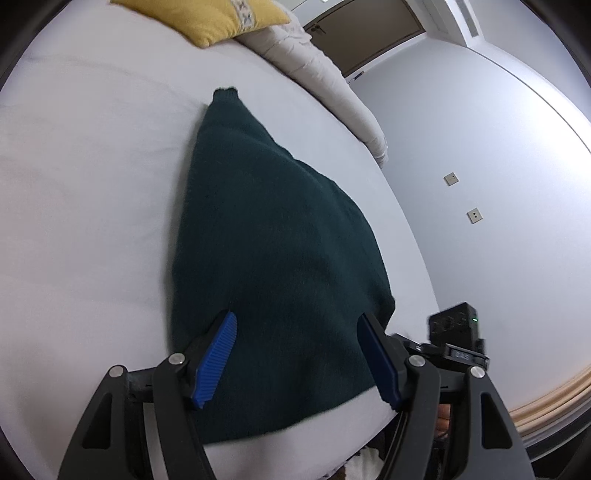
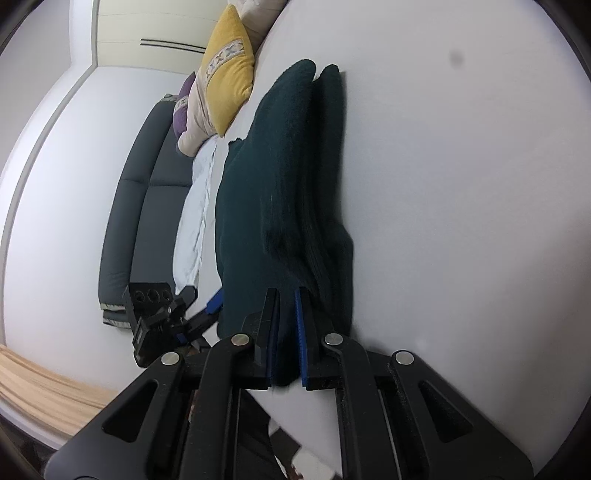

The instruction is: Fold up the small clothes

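Note:
A dark green knitted garment lies on the white bed sheet, part folded. My left gripper is open, its blue pads spread just above the garment's near part, holding nothing. In the right wrist view the garment stands up in thick folds. My right gripper is shut on the garment's near edge, the cloth pinched between its blue pads. The left gripper also shows in the right wrist view, at the garment's left side.
A yellow patterned cushion and a beige duvet lie at the bed's far end. The bed edge runs along the right, with a grey wall beyond. A dark grey sofa stands beside the bed.

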Motion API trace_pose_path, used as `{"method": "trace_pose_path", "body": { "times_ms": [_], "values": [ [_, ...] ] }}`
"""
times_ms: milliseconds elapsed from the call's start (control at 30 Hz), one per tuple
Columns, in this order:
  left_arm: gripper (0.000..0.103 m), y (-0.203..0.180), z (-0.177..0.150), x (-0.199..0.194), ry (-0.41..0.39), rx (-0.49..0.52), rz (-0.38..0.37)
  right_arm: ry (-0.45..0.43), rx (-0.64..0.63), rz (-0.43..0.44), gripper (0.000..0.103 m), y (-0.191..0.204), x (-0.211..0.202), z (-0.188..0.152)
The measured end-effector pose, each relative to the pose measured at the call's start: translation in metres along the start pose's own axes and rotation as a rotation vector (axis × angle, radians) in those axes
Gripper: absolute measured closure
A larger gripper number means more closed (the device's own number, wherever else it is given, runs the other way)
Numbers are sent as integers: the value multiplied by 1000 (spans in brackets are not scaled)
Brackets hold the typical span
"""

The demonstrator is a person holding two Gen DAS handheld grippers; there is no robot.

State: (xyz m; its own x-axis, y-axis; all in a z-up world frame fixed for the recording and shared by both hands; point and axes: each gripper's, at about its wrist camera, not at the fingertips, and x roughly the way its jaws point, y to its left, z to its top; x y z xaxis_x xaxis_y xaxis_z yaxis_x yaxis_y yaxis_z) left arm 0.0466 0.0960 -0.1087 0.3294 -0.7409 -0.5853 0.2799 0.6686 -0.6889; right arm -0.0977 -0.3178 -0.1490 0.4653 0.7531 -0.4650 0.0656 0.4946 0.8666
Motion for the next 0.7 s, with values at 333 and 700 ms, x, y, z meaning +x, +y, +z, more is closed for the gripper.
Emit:
{"method": "trace_pose_path", "body": {
  "times_ms": [333,700],
  "values": [
    [19,-31,-15,-61,-176,80,108,-253,-133,-224,55,45,-100,-21],
    [0,-133,-27,-123,-584,463,466,-653,-530,-487,9,170,-139,-53]
  ]
}}
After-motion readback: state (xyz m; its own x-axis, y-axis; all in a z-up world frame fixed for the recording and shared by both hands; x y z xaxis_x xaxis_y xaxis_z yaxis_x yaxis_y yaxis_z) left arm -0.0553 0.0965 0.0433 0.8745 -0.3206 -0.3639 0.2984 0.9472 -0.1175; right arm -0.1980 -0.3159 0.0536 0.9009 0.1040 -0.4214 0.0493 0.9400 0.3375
